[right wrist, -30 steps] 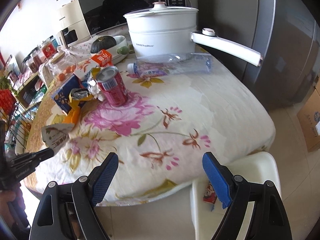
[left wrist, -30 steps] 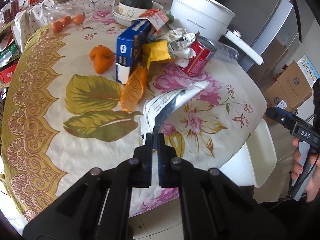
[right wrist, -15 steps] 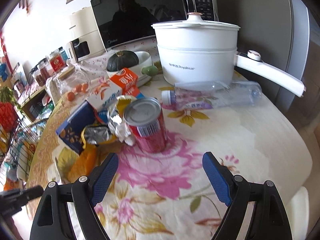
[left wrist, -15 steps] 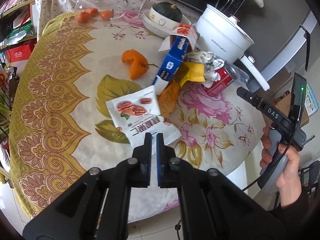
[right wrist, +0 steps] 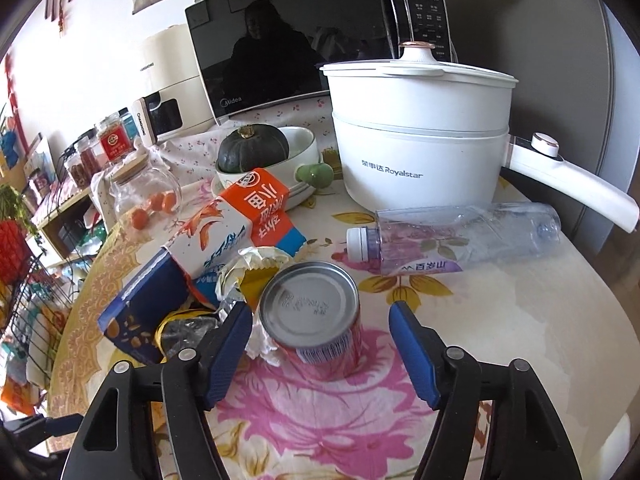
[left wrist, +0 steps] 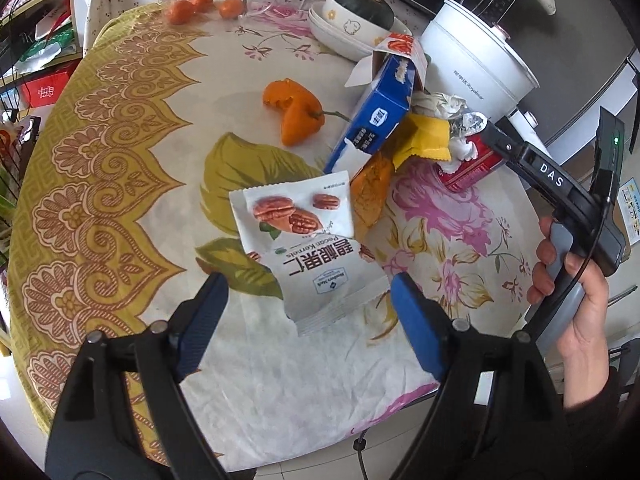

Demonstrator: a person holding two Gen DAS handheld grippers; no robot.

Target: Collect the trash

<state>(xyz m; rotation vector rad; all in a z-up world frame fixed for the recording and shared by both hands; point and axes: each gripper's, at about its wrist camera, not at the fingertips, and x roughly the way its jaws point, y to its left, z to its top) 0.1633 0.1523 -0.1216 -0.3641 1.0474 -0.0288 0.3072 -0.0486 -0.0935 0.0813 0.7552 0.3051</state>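
A white pecan snack bag (left wrist: 306, 246) lies flat on the flowered tablecloth (left wrist: 120, 184), just ahead of my open, empty left gripper (left wrist: 308, 300). Beyond it sits a trash pile: a blue carton (left wrist: 374, 120), a yellow wrapper (left wrist: 426, 140), crumpled foil and tissue (left wrist: 452, 108). A red can (right wrist: 316, 320) stands upright between the open jaws of my right gripper (right wrist: 320, 324), which does not touch it. An empty plastic bottle (right wrist: 460, 236) lies on its side behind the can. An orange and white carton (right wrist: 236, 224) leans on the pile.
A white electric pot (right wrist: 420, 136) with a long handle stands at the back. A bowl holding a dark squash (right wrist: 252, 148), a glass jar (right wrist: 144, 196) with small oranges, an orange pepper (left wrist: 296, 112) and a microwave (right wrist: 304, 36) are around. The table edge is near.
My left gripper has opened and let go of the pecan bag, which now lies on the table. My right gripper has moved in from the table edge and now straddles the red can.
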